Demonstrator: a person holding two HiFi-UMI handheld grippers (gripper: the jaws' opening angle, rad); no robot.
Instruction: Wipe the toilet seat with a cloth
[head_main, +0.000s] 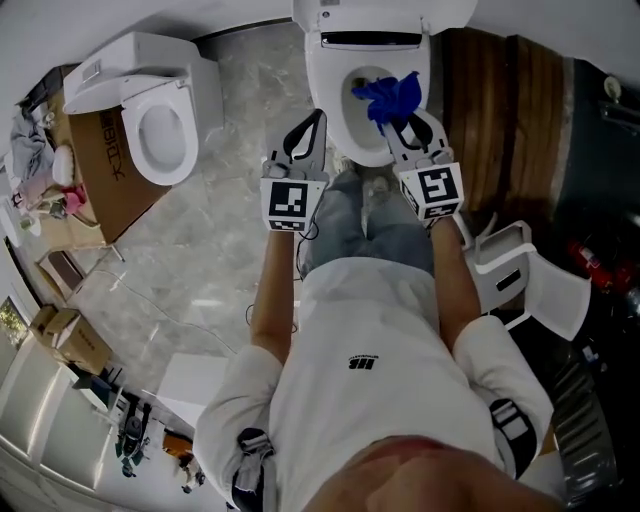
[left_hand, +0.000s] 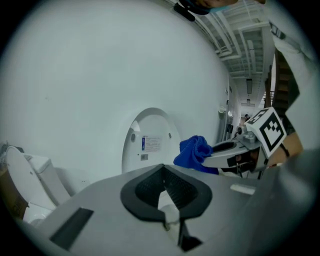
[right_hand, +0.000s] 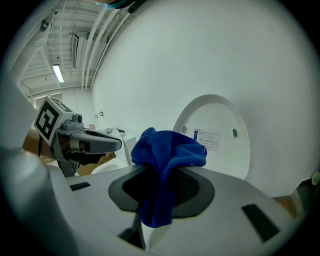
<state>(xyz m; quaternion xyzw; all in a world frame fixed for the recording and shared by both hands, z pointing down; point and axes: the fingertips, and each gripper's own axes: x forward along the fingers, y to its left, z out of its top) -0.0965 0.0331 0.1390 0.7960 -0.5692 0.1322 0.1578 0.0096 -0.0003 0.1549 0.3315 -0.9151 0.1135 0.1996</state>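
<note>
Currently on view, itemised:

1. Right gripper (right_hand: 167, 186): clenched on a blue cloth (right_hand: 169, 159). The cloth is bunched above the jaws and a tail of it hangs down between the dark pads. From the head view the cloth sits over the open bowl of the toilet, at the right side of the toilet seat (head_main: 332, 95); whether cloth and seat touch cannot be told.

2. Left gripper (left_hand: 165, 192): jaws brought together, nothing between them. It is held just beside the left front edge of the seat, roughly level with the right gripper, and the two are apart.

3. Toilet: white, straight ahead of the person, its lid (head_main: 372, 14) raised upright. A small printed label shows on the inside of the lid in both gripper views.

4. Second toilet (head_main: 160, 115): white, lid up, well apart to the left, beside a cardboard box (head_main: 112, 175).

5. Floor (head_main: 220, 250): pale, marble-patterned, with a thin cable trailing across it.

6. Dark wooden panel (head_main: 510, 110): to the right of the toilet.

7. White chair (head_main: 525, 275): at the person's right, near the right elbow.

8. Person: white short-sleeved top, grey-blue trousers, both forearms stretched forward, one gripper in each hand, a marker cube on top of each gripper.
</note>
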